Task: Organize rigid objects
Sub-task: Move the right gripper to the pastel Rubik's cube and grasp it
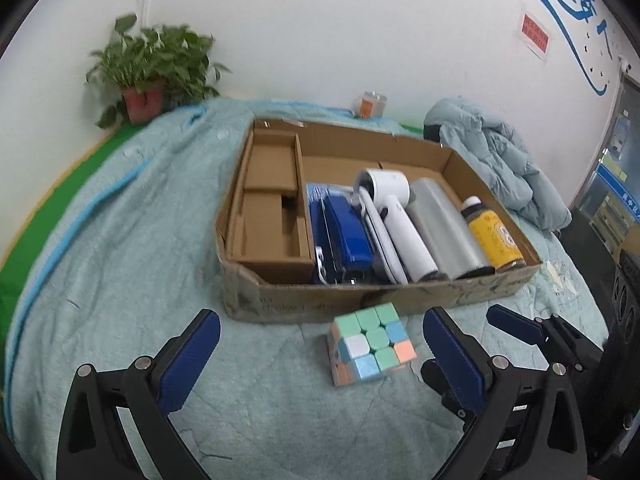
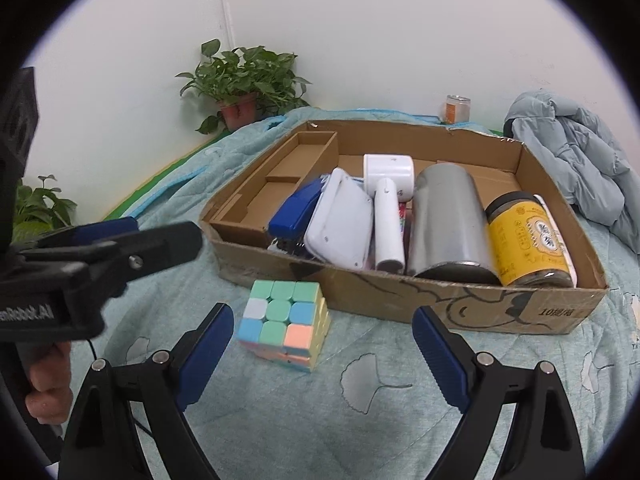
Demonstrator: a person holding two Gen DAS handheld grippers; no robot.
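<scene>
A pastel puzzle cube (image 1: pixel 370 344) (image 2: pixel 284 320) lies on the teal blanket just in front of a shallow cardboard box (image 1: pixel 360 300) (image 2: pixel 500 312). Inside the box, side by side, lie a blue stapler (image 1: pixel 348 236), a flat white device (image 2: pixel 340 224), a white handheld appliance (image 1: pixel 396 216), a silver cylinder (image 2: pixel 448 224) and a yellow-labelled jar (image 2: pixel 528 240). My left gripper (image 1: pixel 322 320) is open, with the cube near its right finger and no pad touching it. My right gripper (image 2: pixel 324 314) is open too, with the cube near its left finger, also untouched.
A potted plant (image 1: pixel 148 68) stands in the back corner by the wall. A small orange jar (image 1: pixel 370 106) sits behind the box. A light blue padded jacket (image 2: pixel 576 160) is heaped at the right. A hand (image 2: pixel 48 384) holds the left gripper's handle.
</scene>
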